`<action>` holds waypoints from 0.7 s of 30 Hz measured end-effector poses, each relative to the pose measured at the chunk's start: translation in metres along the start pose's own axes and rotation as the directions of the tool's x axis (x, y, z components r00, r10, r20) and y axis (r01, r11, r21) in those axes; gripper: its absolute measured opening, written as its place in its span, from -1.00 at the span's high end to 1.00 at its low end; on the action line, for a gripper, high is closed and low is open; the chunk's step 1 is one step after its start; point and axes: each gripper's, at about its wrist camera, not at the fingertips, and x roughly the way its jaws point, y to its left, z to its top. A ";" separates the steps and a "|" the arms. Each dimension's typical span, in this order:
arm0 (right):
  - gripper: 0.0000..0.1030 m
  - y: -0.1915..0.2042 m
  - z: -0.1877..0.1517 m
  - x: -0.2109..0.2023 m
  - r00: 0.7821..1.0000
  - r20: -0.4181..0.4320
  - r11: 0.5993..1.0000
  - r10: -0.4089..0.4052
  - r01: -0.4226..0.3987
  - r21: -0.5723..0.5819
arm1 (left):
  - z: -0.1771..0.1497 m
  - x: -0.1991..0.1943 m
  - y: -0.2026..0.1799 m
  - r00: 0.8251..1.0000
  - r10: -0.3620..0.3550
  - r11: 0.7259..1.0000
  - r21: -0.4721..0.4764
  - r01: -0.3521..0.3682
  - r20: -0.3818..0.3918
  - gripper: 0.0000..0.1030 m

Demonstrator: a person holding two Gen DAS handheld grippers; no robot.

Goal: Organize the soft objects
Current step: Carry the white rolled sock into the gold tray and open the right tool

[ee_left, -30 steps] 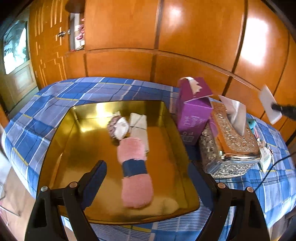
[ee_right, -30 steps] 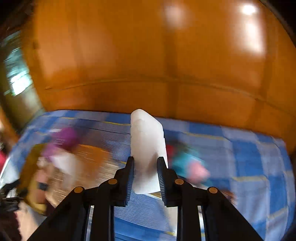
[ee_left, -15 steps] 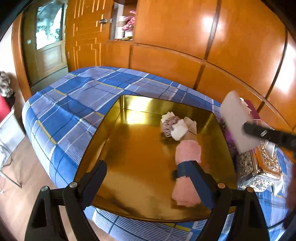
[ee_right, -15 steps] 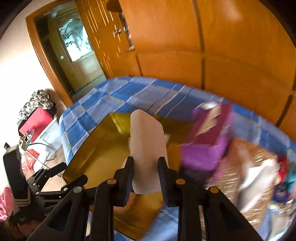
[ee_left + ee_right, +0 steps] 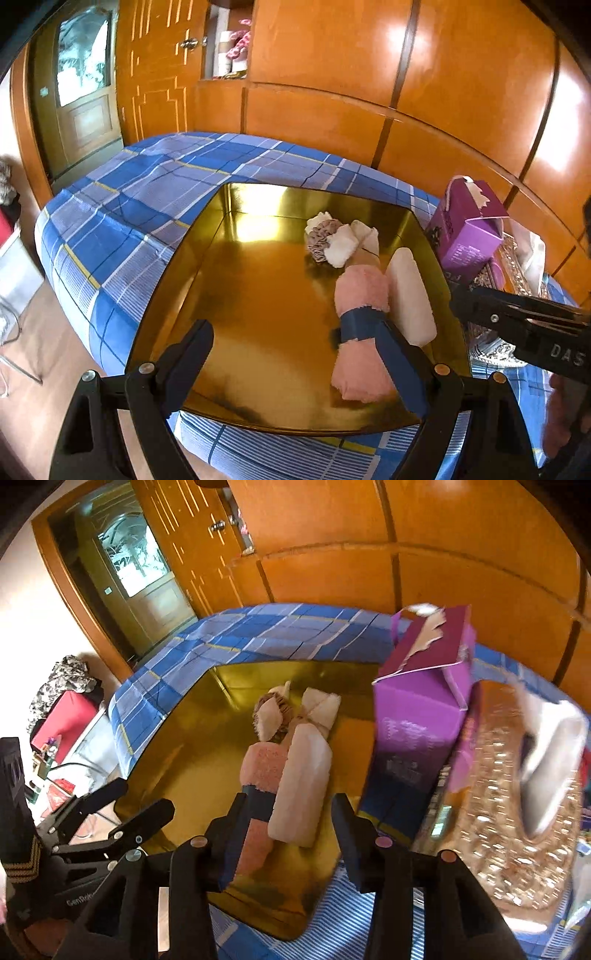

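A: Where's the white foam block [image 5: 301,784]?

B: Lying in the gold tray [image 5: 258,295], right side, pressed against the pink towel roll [image 5: 364,325]. Both grippers are off it.

A: Right gripper [image 5: 286,843]?

B: Jaws spread wide, empty, above the block's near end.

A: Left gripper [image 5: 295,365]?

B: Also wide, empty, over the tray's near edge.

A: Other stuff?

B: Scrunchie [image 5: 323,240] and small white cloths at the towel's far end. Purple box [image 5: 421,716] just outside the tray.

gold tray [image 5: 207,236] | pink roll [image 5: 364,291] (blue band) | white pad [image 5: 408,295] | blue-plaid cloth [image 5: 147,192]
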 end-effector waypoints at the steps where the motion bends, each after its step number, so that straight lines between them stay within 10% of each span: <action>1: 0.11 0.000 -0.002 -0.004 1.000 0.017 1.000 -0.016 0.016 -0.007 | 0.000 -0.001 -0.002 1.000 -0.001 1.000 0.007 0.001 0.001 -0.74; 21: 0.11 -0.043 -0.049 -0.098 0.942 0.235 0.970 -0.241 0.235 0.053 | -0.002 -0.029 -0.061 0.997 -0.063 0.984 0.167 0.056 0.039 -0.74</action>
